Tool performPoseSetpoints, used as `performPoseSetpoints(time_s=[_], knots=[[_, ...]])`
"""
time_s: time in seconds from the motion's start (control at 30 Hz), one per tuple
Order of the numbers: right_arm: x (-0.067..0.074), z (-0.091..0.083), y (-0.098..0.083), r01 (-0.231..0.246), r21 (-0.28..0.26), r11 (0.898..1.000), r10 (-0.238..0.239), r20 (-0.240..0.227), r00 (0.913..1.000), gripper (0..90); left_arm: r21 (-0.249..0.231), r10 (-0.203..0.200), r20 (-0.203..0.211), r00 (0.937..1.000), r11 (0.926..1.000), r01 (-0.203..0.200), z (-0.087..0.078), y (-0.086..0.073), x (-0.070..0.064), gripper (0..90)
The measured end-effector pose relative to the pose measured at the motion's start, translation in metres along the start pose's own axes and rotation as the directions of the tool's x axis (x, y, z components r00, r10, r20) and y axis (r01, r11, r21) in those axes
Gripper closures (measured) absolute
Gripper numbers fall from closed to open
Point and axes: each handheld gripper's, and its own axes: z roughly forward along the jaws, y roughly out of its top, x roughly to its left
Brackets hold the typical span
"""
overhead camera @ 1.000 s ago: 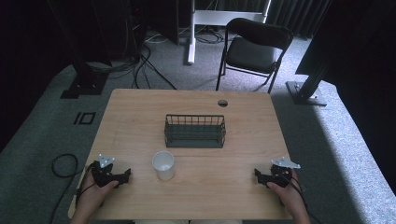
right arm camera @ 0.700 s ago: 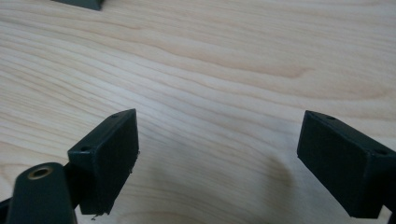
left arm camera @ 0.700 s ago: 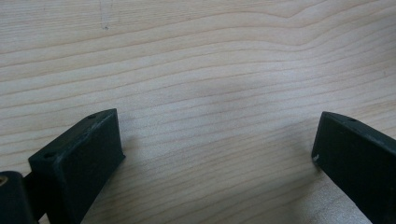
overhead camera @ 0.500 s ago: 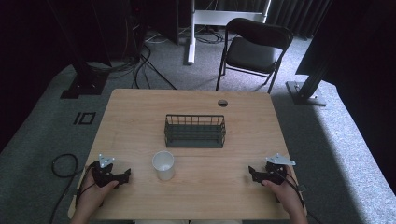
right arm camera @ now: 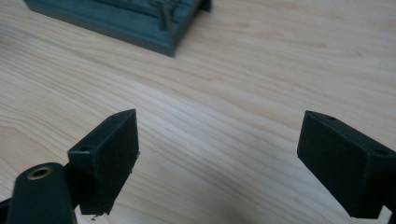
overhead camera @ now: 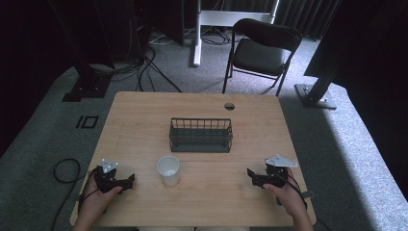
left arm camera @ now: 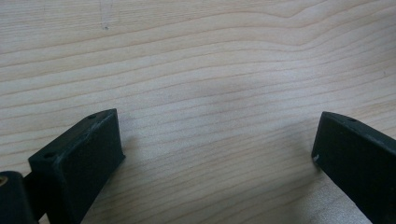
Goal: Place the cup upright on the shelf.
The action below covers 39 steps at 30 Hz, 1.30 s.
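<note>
- Resting near the table's front edge, both grippers sit low over the wood, each held from behind by a hand whose forearm comes in from six o'clock.
- Left gripper (overhead camera: 126, 182), at about seven o'clock on the wooden table (overhead camera: 144, 110): its jaws stand wide apart with nothing between them, and the left gripper view looks down on bare grain, so it hovers just above or on the surface.
- Right gripper (overhead camera: 251, 174), at about five o'clock: jaws likewise spread wide and empty, pointing toward nine o'clock with a slight tilt toward the table's middle; a grey three-cornered plate tops it.
- White paper cup (overhead camera: 168, 170) stands upright between the two grippers, nearer the left one but apart from both; it looks empty.
- Dark wire basket (overhead camera: 200, 135) sits just beyond the cup at the table's centre; its near corner (right arm camera: 154, 28) appears at eleven o'clock in the right gripper view.
- Judged step: the approach has barely begun and nothing is grasped. The cup seems the likely target, with the basket as a likely destination.
- Next move would call for swinging one gripper level with the cup's wall, jaws straddling it, closing gently so the thin wall does not crumple.
- Farther off, a black folding chair (overhead camera: 262, 50) stands on the grey carpet at one o'clock.
</note>
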Motion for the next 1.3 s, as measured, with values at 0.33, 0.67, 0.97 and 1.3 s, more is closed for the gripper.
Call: performPoseSetpoints(time_s=[0.33, 0.67, 0.97, 1.3], knots=[[0.024, 0.005, 0.017, 0.030, -0.039, 0.999, -0.033, -0.072, 0.9968, 12.4, 0.000, 0.000, 0.000, 1.0000, 1.0000, 0.000, 0.000, 0.000, 0.000, 2.1], [0.047, 0.013, 0.027, 0.086, -0.054, 0.995, -0.092, -0.136, 0.9864, 12.4, 0.000, 0.000, 0.000, 1.0000, 1.0000, 0.000, 0.000, 0.000, 0.000, 2.1], [0.064, 0.020, 0.034, 0.123, -0.071, 0.990, -0.135, -0.183, 0.9739, 12.4, 0.000, 0.000, 0.000, 1.0000, 1.0000, 0.000, 0.000, 0.000, 0.000, 2.0], [0.082, 0.026, 0.039, 0.166, -0.096, 0.982, -0.184, -0.229, 0.9560, 12.4, 0.000, 0.001, 0.000, 1.0000, 1.0000, -0.001, 0.000, 0.000, 0.000, 2.0]])
